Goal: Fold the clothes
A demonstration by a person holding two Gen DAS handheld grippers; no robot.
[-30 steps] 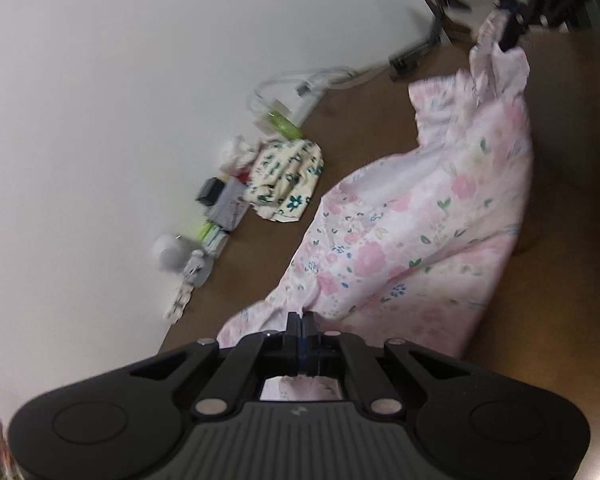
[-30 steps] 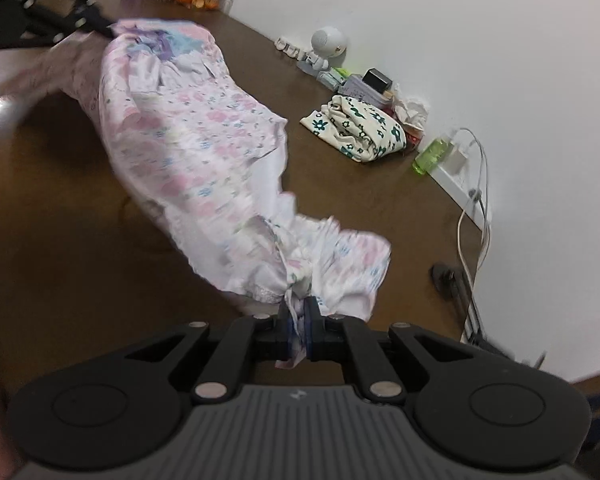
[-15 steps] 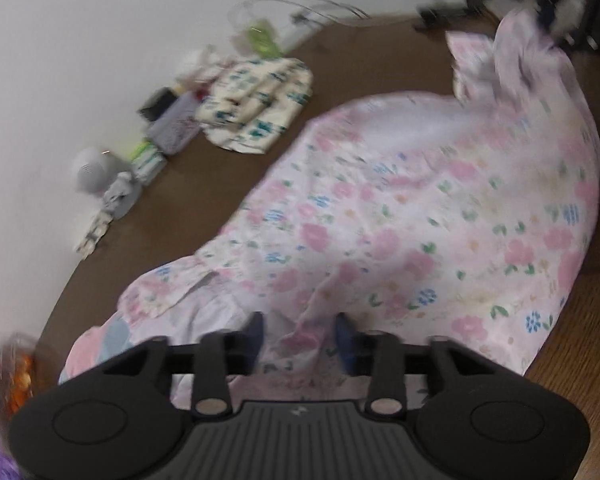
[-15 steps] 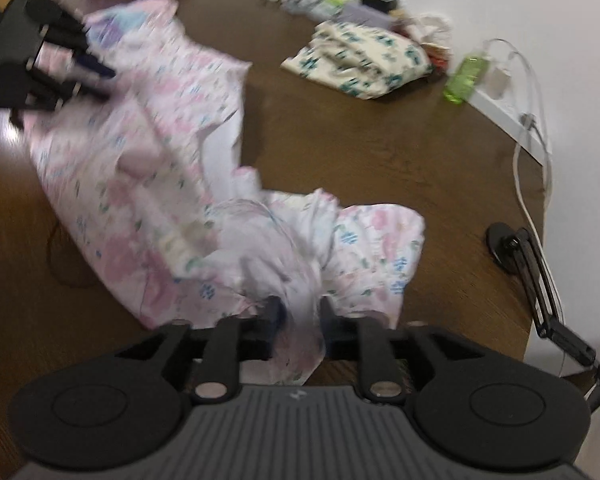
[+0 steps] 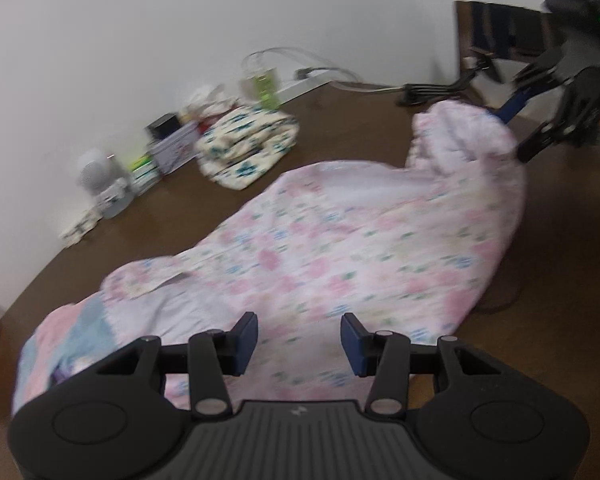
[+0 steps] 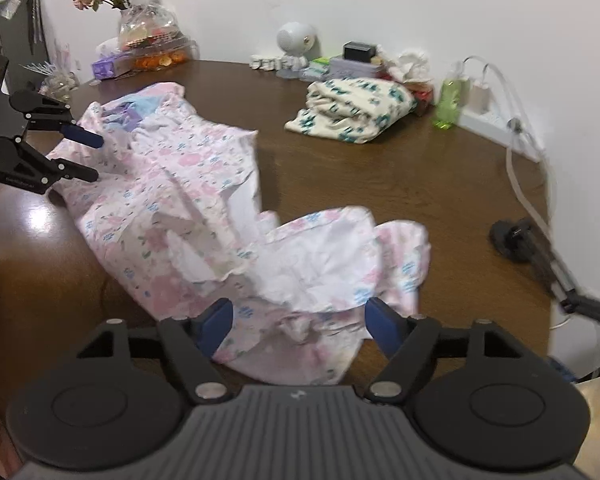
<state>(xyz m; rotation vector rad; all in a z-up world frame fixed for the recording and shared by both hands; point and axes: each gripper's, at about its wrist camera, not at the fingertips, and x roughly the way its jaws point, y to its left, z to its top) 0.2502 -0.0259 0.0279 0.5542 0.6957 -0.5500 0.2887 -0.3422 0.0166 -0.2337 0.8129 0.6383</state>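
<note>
A pink floral garment lies loosely spread and rumpled on the brown table. My left gripper stands open just over its collar end, pads apart and clear of the cloth. In the right wrist view that gripper shows at the far left of the garment. My right gripper hangs over the crumpled hem end. Its jaws are opening; cloth lies between them, not pinched. From the left wrist it appears at the far right.
A folded cream garment with green print lies near the wall. Along the wall stand a white round device, tins, a green bottle and a power strip with cables. A black clamp arm sits at the right edge.
Both grippers were shut on the garment's ends and now stand open. The stretched, lifted garment has dropped onto the table and slackened. Both hands came lower and rolled.
</note>
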